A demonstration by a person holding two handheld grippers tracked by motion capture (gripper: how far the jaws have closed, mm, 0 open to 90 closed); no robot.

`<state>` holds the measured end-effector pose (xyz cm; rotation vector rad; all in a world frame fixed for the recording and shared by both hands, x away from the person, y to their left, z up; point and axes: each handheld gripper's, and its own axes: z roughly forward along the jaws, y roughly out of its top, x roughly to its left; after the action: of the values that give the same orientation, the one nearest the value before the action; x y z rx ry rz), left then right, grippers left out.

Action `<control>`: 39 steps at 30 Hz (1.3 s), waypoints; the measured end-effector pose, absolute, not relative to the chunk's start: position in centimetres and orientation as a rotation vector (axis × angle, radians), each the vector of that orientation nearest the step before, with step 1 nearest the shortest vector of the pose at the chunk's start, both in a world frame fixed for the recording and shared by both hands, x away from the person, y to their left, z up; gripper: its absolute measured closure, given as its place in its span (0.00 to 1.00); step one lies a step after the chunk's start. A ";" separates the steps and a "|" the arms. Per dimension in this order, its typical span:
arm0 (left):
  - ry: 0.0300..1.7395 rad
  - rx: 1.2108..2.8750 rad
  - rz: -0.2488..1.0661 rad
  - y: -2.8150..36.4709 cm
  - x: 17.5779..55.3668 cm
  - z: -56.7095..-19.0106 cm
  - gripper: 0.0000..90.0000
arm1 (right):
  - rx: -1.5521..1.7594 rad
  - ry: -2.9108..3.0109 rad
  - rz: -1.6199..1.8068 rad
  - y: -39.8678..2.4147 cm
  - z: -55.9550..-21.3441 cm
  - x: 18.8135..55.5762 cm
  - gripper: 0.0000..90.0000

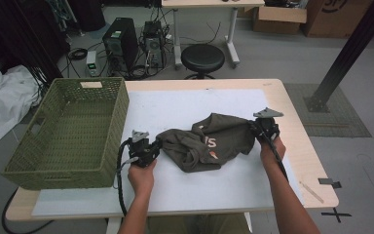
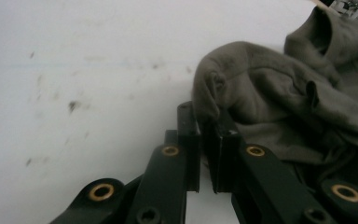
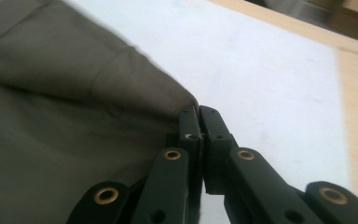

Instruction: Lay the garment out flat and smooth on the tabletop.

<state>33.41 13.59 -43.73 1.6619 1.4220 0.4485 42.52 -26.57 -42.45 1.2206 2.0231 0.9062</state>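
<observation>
High view: olive-brown T-shirt, crumpled, lies on the white mat that covers the middle of the wooden desk. Left gripper sits at the shirt's left edge, right gripper at its right edge; a hand holds each. Woven green basket stands on the desk's left end, just beside the left gripper. Black round stool and computer towers stand on the floor beyond the desk.

Left gripper view: fingers nearly pressed together, pinching a bunched fold of the shirt at their tips. White mat lies to the left.

Right gripper view: fingers pressed close, pinching the shirt's corner edge. White mat and a strip of bare desk lie to the right.
</observation>
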 end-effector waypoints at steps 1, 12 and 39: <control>1.424 1.665 0.451 13.6 33.4 -43.7 0.85 | 1.233 1.998 0.896 -26.5 -42.5 42.5 0.88; 1.432 1.639 0.486 13.2 35.2 -43.2 0.52 | 1.012 2.294 1.435 -20.2 -43.0 34.0 0.55; 1.255 1.835 0.348 10.6 35.3 -44.4 0.98 | 1.051 2.106 1.497 -30.1 -43.0 25.4 0.67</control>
<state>35.29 10.60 -44.40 1.8351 1.2552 0.3483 25.43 -30.08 -43.02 1.0512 2.1061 1.4970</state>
